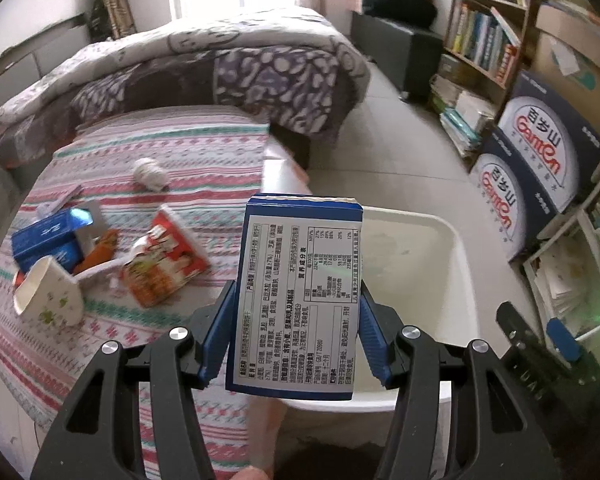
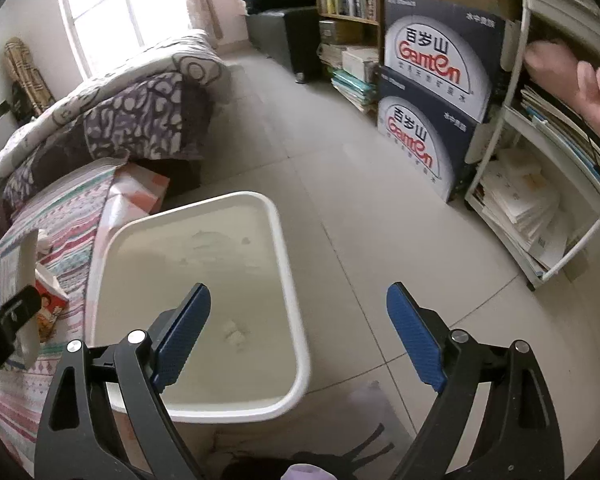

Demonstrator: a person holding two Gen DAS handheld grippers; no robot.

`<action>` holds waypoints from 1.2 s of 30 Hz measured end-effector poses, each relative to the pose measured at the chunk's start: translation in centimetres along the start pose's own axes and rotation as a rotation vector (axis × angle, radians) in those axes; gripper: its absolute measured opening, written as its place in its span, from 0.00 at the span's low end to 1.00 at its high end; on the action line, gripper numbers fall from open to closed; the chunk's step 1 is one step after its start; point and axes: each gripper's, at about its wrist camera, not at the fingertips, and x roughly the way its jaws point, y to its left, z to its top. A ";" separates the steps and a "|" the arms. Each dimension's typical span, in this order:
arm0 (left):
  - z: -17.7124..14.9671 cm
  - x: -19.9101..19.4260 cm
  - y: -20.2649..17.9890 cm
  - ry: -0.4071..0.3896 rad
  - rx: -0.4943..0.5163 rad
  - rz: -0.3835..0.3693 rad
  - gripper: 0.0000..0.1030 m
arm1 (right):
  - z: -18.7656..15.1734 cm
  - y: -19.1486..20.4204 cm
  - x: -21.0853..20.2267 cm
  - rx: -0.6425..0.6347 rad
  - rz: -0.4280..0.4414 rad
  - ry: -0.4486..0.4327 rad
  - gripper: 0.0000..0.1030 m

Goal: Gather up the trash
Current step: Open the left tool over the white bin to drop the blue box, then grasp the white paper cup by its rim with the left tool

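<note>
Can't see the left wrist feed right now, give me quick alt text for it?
The left claw is shut on a blue and white box, holding it at the near rim of the white bin. Left of it, on the striped bedspread, lie a paper cup, a red carton and other packaging.

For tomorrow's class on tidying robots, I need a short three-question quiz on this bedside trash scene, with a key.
1. True or false: the right claw is empty.
2. What does the left claw grip? A) paper cup B) blue carton C) red packet
3. Fill in: the white bin stands on the ____.

Key:
1. True; its jaws stand wide apart above the bin.
2. B, the blue carton; the paper cup and red packet lie on the bed.
3. Floor.
</note>
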 end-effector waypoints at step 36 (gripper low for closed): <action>-7.0 2.3 21.8 0.041 -0.147 0.422 0.84 | -3.0 8.7 -0.5 -0.160 0.098 0.055 0.93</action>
